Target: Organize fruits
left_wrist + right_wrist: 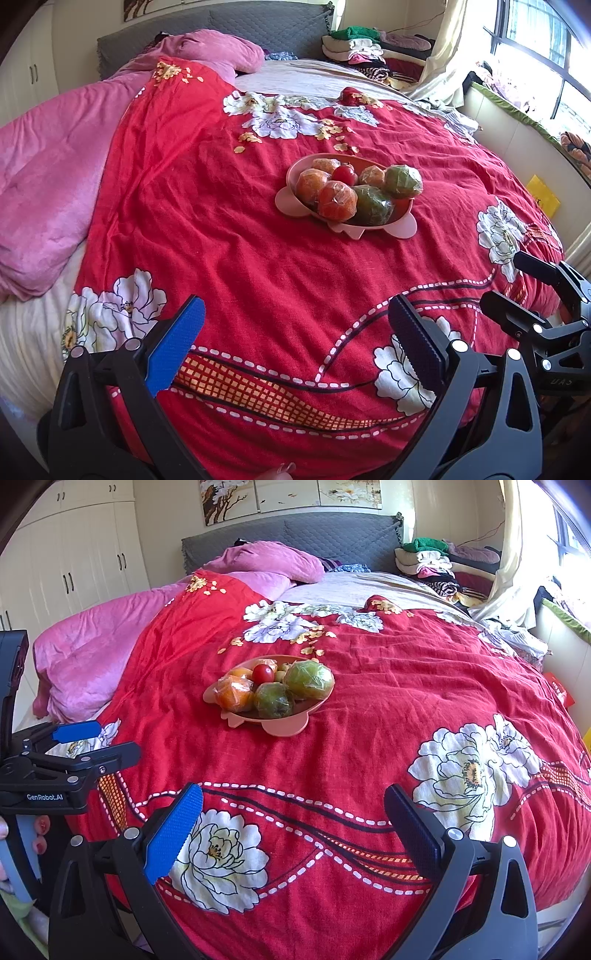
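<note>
Fruits (347, 188) wrapped in clear film sit heaped in a pink dish (288, 205) at the middle of the bed's red flowered quilt (229, 236), so they already lie gathered together. My left hand-held gripper (295, 350) and right hand-held gripper (293, 827) both hover at the near edge, jaws spread wide and holding nothing, well apart from the dish.

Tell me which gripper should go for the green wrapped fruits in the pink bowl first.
Right, probably, by a small margin. The two green wrapped fruits sit on the right side of the pink bowl. The right gripper and the left gripper are both open, empty and short of the bowl.
</note>
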A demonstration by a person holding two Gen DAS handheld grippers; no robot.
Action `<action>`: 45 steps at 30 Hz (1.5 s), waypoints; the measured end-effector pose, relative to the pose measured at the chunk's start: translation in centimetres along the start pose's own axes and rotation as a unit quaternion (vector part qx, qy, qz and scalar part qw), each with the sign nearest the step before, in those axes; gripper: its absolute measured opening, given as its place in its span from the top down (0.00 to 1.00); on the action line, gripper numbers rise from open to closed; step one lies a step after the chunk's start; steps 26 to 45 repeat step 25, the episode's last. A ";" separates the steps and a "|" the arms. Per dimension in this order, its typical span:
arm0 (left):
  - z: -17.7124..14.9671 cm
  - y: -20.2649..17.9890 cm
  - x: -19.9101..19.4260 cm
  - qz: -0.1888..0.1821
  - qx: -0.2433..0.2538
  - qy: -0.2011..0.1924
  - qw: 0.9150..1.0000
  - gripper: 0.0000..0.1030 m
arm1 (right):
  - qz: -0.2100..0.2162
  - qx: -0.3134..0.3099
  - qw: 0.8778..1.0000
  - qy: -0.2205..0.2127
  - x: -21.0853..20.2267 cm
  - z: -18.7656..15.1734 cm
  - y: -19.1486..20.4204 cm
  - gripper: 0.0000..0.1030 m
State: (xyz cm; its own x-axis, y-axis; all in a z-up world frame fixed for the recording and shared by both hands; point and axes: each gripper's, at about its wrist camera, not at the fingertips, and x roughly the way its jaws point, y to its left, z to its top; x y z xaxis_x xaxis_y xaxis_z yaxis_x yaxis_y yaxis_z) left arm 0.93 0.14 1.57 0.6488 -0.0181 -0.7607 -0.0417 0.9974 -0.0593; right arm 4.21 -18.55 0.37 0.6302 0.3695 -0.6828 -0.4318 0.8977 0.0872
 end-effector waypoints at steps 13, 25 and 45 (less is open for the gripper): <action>0.2 -0.2 -0.4 0.017 -0.012 -0.012 1.000 0.09 | -0.002 0.002 1.000 0.003 0.3 -0.1 -0.2 0.05; 3.0 4.9 1.1 0.078 -0.056 -0.034 0.995 0.09 | -0.052 0.043 0.998 -0.019 1.4 1.8 -6.1 0.05; 3.0 4.9 1.1 0.078 -0.056 -0.034 0.995 0.09 | -0.052 0.043 0.998 -0.019 1.4 1.8 -6.1 0.05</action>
